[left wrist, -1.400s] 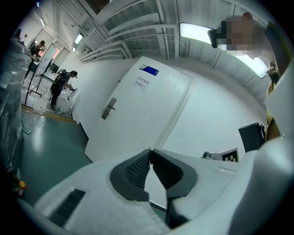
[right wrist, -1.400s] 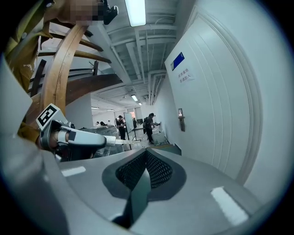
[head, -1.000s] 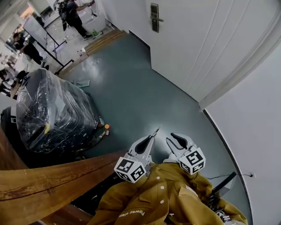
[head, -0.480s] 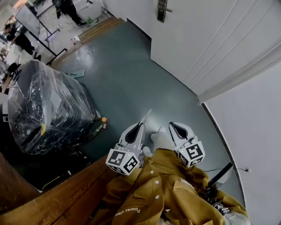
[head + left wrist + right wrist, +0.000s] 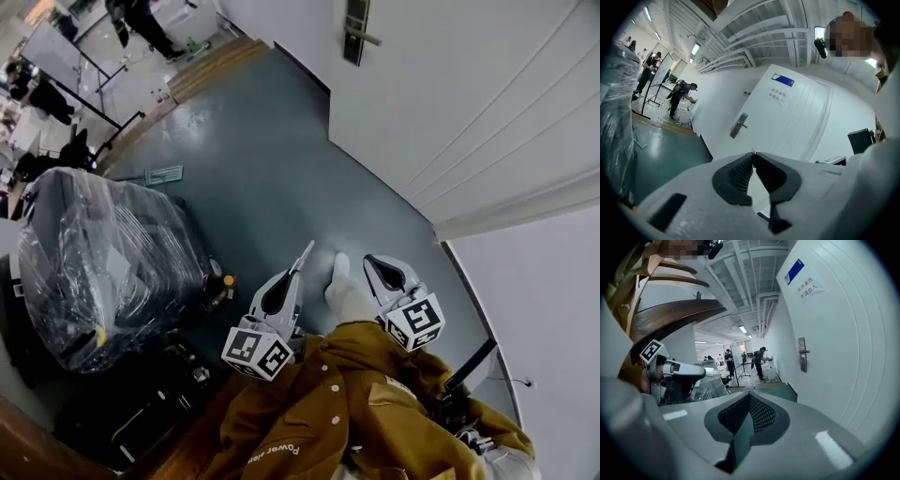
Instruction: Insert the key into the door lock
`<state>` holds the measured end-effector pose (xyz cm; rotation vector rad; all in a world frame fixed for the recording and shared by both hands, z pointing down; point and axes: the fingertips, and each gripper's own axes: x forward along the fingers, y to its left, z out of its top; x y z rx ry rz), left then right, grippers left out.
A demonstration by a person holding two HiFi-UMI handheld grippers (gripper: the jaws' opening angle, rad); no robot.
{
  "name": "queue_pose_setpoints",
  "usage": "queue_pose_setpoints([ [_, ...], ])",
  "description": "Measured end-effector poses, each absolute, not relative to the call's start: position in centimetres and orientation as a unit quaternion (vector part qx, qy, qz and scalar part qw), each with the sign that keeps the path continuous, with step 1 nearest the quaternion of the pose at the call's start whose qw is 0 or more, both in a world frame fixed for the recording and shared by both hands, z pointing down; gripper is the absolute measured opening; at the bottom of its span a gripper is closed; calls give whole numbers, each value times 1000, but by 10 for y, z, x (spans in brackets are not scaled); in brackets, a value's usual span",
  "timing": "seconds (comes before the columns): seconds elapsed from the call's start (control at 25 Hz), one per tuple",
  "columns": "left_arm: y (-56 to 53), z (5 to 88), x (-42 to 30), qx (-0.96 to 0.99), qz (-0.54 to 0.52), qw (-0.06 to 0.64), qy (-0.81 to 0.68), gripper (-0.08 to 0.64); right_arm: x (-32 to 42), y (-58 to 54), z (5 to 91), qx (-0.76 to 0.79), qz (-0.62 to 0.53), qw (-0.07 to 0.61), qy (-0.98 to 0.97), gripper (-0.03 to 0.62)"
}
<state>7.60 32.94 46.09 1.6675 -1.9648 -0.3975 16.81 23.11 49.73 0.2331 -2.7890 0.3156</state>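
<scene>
Green floor (image 5: 272, 159) before a white door (image 5: 450, 84); door lock (image 5: 355, 28) well ahead of both tools. Left tool (image 5: 296, 273) clamps the key (image 5: 306, 253) at its tips. Right tool (image 5: 369, 262) is closed on nothing. Plastic-wrapped load (image 5: 103, 253) stands left.

I hold both grippers low in front of my chest, side by side and a little apart, with the jaws pointing forward. My left gripper (image 5: 296, 270) has its jaws pressed together at the tips, pinching the key (image 5: 307, 250), which pokes out ahead. My right gripper (image 5: 371, 265) is closed on nothing. Mustard sleeves (image 5: 323, 394) cover my arms.
</scene>
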Motion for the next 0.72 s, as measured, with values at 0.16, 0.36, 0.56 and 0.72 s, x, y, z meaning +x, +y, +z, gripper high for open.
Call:
queue_pose_setpoints([
  [0.16, 246, 453, 41, 624, -138, 266, -722, 21, 128, 149, 483, 81, 115, 141, -980, 6],
  [0.36, 163, 447, 15, 635, -131, 268, -712, 21, 95, 64, 478, 91, 117, 134, -980, 6],
  [0.56, 112, 448, -20, 636, -129, 273, -710, 21, 61, 22, 487, 85, 131, 142, -977, 6],
  [0.72, 74, 454, -55, 645, -128, 272, -703, 21, 26, -9, 496, 88, 133, 145, -976, 6],
])
